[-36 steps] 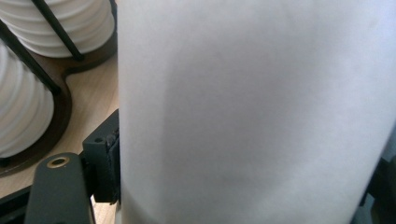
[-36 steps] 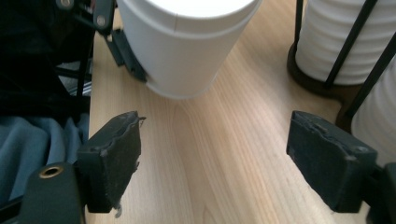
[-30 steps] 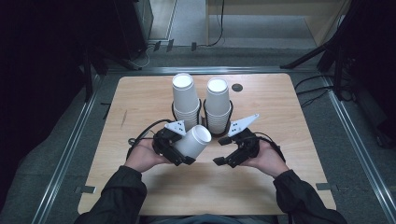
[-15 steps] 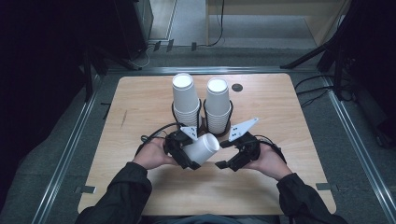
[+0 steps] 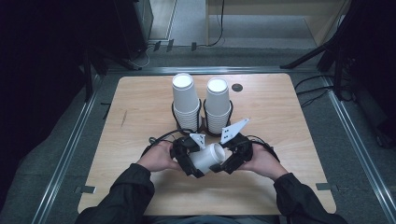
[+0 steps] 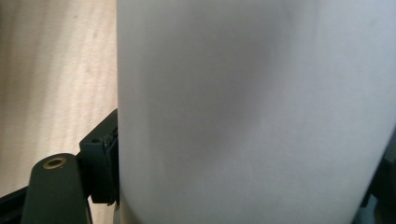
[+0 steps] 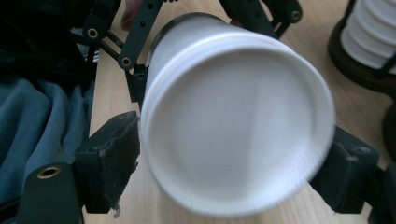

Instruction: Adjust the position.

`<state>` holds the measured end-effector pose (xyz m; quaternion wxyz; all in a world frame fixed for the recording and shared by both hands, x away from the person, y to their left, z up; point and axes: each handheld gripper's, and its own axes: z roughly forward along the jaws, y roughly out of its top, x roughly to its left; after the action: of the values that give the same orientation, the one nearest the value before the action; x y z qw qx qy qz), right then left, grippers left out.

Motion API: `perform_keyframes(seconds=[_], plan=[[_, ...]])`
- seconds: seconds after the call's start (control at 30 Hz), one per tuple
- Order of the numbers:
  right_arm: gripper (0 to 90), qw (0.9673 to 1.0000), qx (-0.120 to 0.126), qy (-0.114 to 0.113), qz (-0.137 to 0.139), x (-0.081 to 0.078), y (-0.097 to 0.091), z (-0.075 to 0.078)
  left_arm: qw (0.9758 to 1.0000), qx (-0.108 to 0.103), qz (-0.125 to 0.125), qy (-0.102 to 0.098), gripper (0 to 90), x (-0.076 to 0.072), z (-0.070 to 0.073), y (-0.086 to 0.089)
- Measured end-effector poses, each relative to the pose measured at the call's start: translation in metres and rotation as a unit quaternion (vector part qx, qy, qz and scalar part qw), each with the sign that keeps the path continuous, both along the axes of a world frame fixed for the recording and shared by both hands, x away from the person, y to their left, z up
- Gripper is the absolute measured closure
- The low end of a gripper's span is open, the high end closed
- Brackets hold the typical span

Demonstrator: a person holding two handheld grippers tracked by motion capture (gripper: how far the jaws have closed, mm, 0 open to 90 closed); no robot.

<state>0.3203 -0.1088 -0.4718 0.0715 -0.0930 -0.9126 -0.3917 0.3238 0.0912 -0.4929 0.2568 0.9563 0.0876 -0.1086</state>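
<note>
I hold one white paper cup (image 5: pixel 208 157) between my two grippers, low over the wooden table (image 5: pixel 140 107).

My left gripper (image 5: pixel 189 156) pinches the side of the cup; in the left gripper view a black pad (image 6: pixel 103 158) presses flat on the white wall. The cup lies tipped on its side, and its closed bottom faces my right gripper (image 5: pixel 232 158). In the right gripper view the two jaws sit one on each side of that round bottom, spread wide, and they look like they touch its edge, but I cannot tell if they squeeze it. Behind my hands two tall stacks of white cups (image 5: pixel 186 100) stand side by side in dark round holders (image 5: pixel 204 127).
</note>
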Motion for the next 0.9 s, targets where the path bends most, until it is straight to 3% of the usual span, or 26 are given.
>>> perform_keyframes(seconds=[0.13, 0.27, 0.33, 0.53, 0.63, 0.83, 0.9], plan=[[21.9, 0.9999, -0.003, -0.003, 0.011, -0.001, 0.005, 0.001, 1.0000, 0.004, -0.009, 0.001, 16.1, -0.002, -0.001, -0.003], [23.8, 0.9997, -0.006, 0.009, 0.020, -0.002, 0.005, 0.003, 0.9997, -0.003, -0.021, 0.010, 14.4, -0.002, -0.001, -0.001], [24.0, 0.9997, -0.005, 0.013, 0.018, -0.001, 0.005, 0.006, 0.9996, -0.023, -0.012, 0.009, 13.7, -0.003, 0.000, 0.002], [24.0, 0.9998, -0.001, 0.010, 0.016, 0.000, 0.002, 0.010, 0.9992, -0.039, -0.005, 0.001, 10.1, -0.002, 0.002, 0.005], [23.9, 0.9998, -0.004, 0.014, 0.013, 0.001, -0.002, 0.010, 0.9987, -0.051, 0.000, -0.004, 1.4, 0.000, 0.003, 0.008], [23.8, 0.9999, -0.004, 0.015, 0.001, 0.006, -0.009, 0.010, 0.9976, -0.063, 0.027, -0.013, 1.5, 0.001, 0.008, 0.015], [23.8, 0.9999, -0.003, 0.016, -0.001, 0.007, -0.011, 0.011, 0.9965, -0.078, 0.031, 0.000, 1.5, 0.003, 0.010, 0.019]])
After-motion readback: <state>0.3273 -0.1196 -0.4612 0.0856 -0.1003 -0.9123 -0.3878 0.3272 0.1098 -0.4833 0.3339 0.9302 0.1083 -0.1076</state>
